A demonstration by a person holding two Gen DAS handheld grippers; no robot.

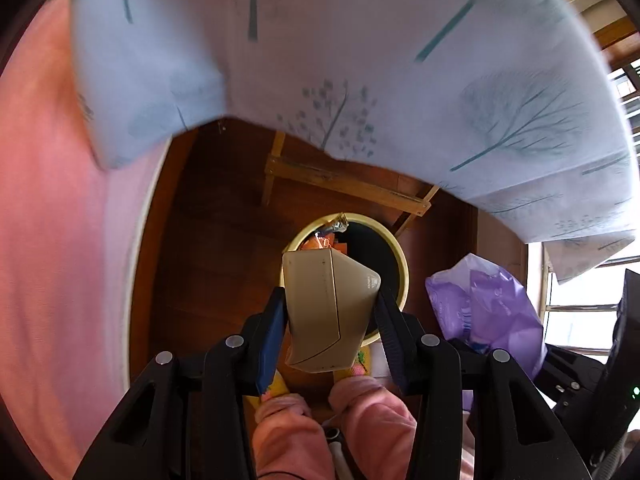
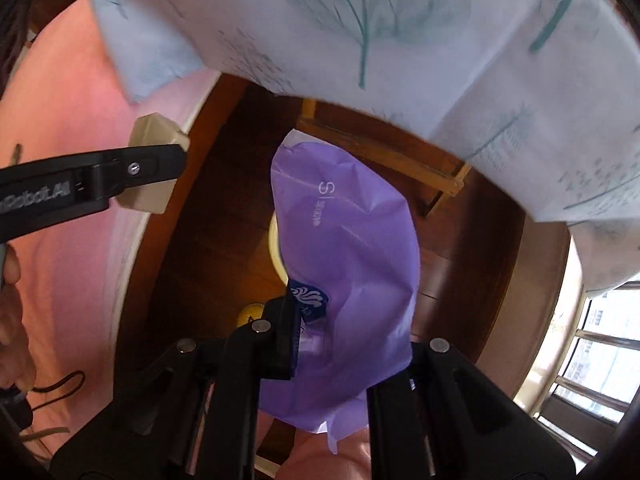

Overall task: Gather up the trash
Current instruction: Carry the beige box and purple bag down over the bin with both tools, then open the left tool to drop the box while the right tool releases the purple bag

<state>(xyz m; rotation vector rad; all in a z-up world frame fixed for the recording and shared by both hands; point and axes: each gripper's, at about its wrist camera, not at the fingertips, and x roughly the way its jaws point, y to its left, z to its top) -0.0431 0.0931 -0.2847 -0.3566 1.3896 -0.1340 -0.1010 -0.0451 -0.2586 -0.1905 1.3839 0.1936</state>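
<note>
The left gripper (image 1: 332,312) pinches a beige carton (image 1: 326,312) between its fingers at frame centre, over the yellow-rimmed bin (image 1: 402,276) on the wooden floor (image 1: 208,248); the right gripper (image 2: 348,340), jaws nearly closed, clamps a purple plastic bag (image 2: 352,248) at centre frame.

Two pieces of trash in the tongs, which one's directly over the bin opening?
The beige carton in the left tongs: it hangs over the yellow-rimmed bin. The purple plastic bag hangs beside the bin.
</note>
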